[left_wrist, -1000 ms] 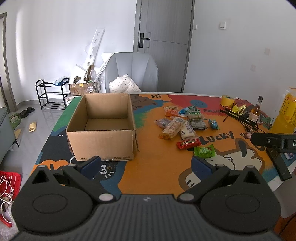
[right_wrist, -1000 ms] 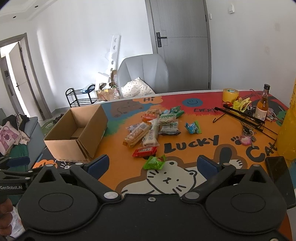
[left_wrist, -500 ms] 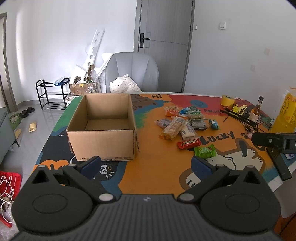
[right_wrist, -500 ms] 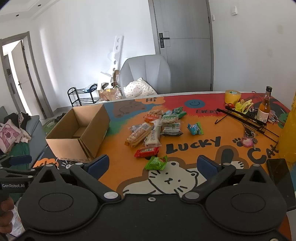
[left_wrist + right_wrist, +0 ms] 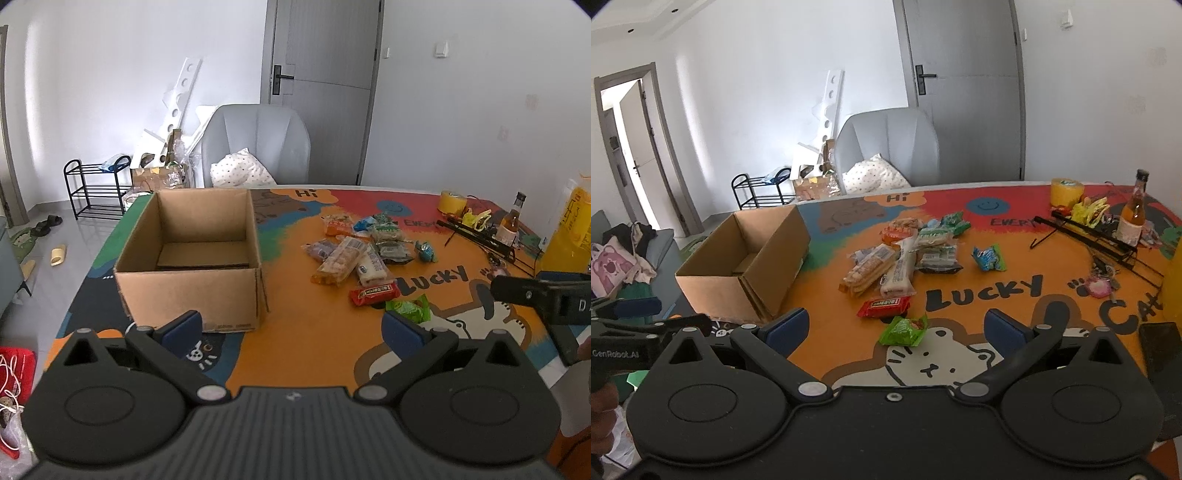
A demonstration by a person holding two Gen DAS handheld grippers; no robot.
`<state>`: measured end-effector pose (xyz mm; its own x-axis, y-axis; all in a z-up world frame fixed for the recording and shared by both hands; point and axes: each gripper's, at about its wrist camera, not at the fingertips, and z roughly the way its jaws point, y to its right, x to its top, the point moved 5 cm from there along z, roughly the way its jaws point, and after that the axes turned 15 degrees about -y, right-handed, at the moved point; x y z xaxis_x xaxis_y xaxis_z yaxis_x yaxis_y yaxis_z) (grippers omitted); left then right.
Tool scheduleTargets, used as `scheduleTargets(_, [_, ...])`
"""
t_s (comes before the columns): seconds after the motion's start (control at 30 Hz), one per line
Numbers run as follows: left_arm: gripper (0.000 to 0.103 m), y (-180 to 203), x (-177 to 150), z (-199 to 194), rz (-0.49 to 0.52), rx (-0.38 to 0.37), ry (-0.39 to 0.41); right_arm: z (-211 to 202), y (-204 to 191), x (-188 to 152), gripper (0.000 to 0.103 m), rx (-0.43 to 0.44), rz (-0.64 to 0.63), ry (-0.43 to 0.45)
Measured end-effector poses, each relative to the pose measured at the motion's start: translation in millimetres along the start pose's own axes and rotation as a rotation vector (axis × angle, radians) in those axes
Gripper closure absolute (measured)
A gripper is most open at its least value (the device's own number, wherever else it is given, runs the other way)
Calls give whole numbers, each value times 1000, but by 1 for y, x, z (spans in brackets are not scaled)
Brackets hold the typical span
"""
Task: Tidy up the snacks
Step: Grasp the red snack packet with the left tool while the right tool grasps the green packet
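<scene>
Both grippers, left (image 5: 291, 328) and right (image 5: 895, 328), gape empty above the table (image 5: 960, 354); snacks (image 5: 901, 258) lie beside the box (image 5: 192, 251).

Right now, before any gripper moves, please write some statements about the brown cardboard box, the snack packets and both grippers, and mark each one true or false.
1. The brown cardboard box holds several snack packets. False: no snack lies in it.
2. The green crinkled packet lies nearest the right gripper. True.
3. The left gripper grips the red rectangular packet. False: it is open and holds nothing.
4. The glass bottle stands upright. True.
</scene>
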<state>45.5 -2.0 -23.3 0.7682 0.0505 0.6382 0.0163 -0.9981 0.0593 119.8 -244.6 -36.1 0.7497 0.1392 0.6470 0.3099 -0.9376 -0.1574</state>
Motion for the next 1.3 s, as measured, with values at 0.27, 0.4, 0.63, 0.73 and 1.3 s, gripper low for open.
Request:
scheduleTargets(0.27, [1, 11, 12, 34, -12, -76, -15, 30, 15, 6, 0, 41, 32, -33])
scheduleTargets(0.4, [2, 14, 17, 48, -20, -105, -27, 45, 16, 9, 13, 64, 29, -59])
scheduleTargets(0.63, [3, 17, 22, 68, -37, -138, -38, 77, 23, 10, 23, 94, 56, -128])
scheduleTargets(0.73, [7, 19, 22, 77, -31, -144, -51, 93, 28, 9, 27, 112, 85, -165])
scheduleTargets(1.3, [21, 30, 30, 132, -39, -217, -147, 153, 44, 12, 73, 194, 176, -279])
